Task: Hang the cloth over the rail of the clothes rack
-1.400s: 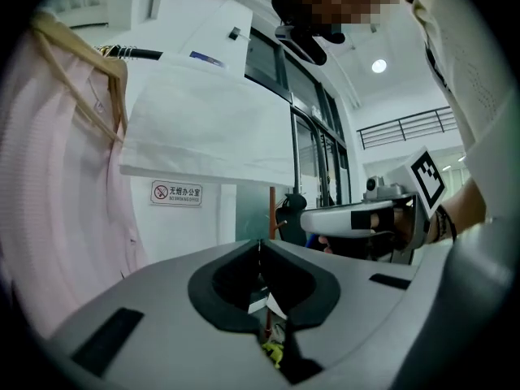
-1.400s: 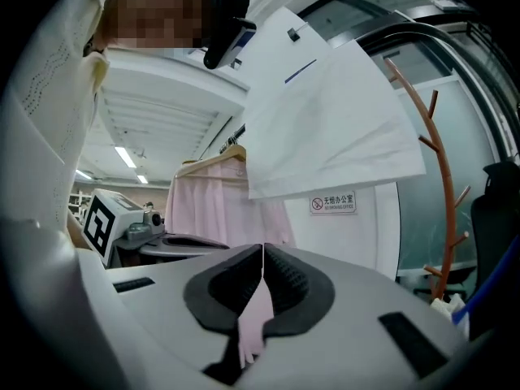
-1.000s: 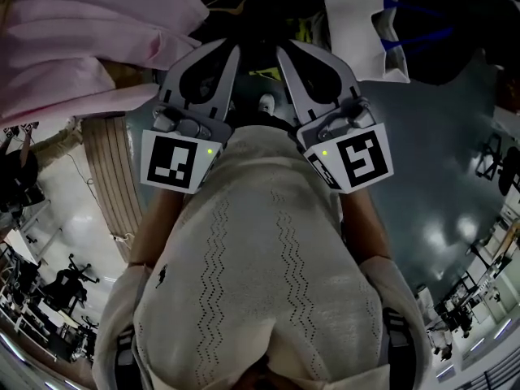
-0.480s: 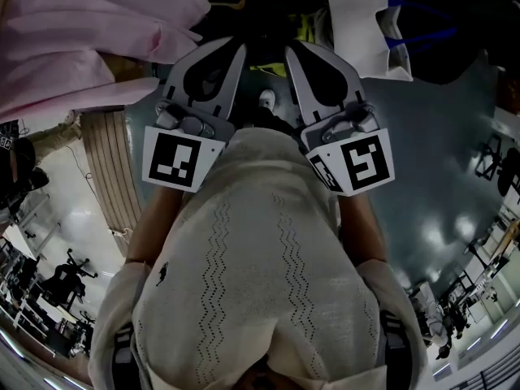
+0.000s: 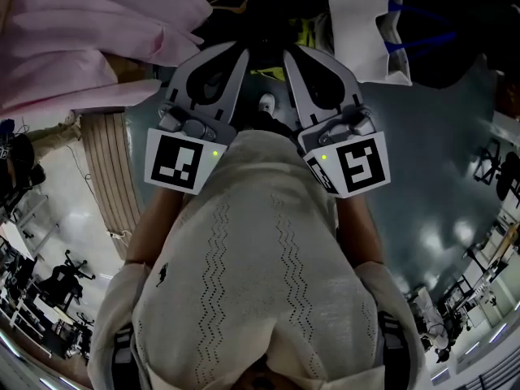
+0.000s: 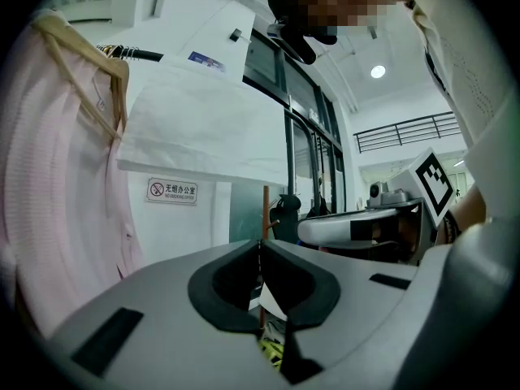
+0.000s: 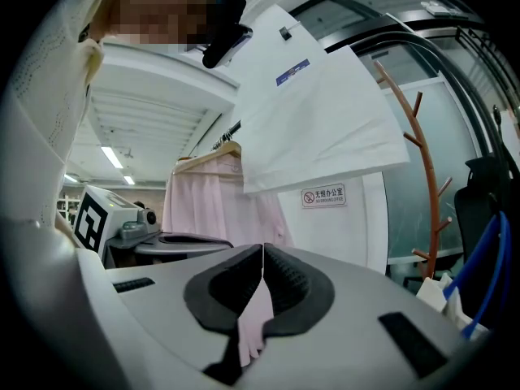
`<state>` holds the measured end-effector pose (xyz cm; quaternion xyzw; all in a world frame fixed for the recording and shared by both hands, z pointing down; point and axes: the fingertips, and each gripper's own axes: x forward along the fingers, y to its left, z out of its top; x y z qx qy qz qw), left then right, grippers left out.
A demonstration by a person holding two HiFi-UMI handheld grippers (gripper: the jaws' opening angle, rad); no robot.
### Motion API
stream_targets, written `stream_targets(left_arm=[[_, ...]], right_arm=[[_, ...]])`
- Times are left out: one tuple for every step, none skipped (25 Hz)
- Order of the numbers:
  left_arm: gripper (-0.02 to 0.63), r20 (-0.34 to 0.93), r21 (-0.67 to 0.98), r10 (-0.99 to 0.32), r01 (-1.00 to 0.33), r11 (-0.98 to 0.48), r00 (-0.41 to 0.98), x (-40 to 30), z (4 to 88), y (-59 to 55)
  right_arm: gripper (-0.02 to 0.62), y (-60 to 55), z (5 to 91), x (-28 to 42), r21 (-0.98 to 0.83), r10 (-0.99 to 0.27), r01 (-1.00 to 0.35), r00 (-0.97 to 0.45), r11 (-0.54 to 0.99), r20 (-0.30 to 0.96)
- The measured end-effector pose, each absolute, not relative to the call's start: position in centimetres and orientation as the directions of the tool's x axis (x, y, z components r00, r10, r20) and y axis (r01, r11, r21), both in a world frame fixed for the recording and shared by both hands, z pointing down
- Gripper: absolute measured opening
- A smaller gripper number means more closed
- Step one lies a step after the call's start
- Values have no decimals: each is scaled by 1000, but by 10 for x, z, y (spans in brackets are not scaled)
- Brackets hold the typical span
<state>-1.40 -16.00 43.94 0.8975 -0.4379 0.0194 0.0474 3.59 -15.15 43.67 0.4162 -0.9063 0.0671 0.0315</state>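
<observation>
The white cloth (image 5: 366,23) hangs at the top right of the head view, ahead of both grippers and apart from them. In the left gripper view the cloth (image 6: 203,128) spreads below a dark rail (image 6: 134,53). It fills the upper middle of the right gripper view (image 7: 325,120). My left gripper (image 5: 241,51) and right gripper (image 5: 288,51) are held side by side in front of the person's cream sweater, pointing forward. The left gripper (image 6: 260,244) is shut with nothing between its pads. So is the right gripper (image 7: 262,248); the pink seen under its pads is a garment behind it.
Pink garments (image 5: 89,31) hang on a wooden hanger (image 6: 73,47) to the left of the cloth. A brown coat stand (image 7: 431,193) stands at the right, with dark bags near it. A white wall with a sign (image 6: 172,190) lies ahead.
</observation>
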Motion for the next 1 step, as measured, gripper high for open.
stream_targets(left_arm=[[15, 78, 69, -783, -787, -613, 617, -13, 438, -159]], right_arm=[[18, -150, 435, 36, -97, -751, -759, -651, 643, 112]])
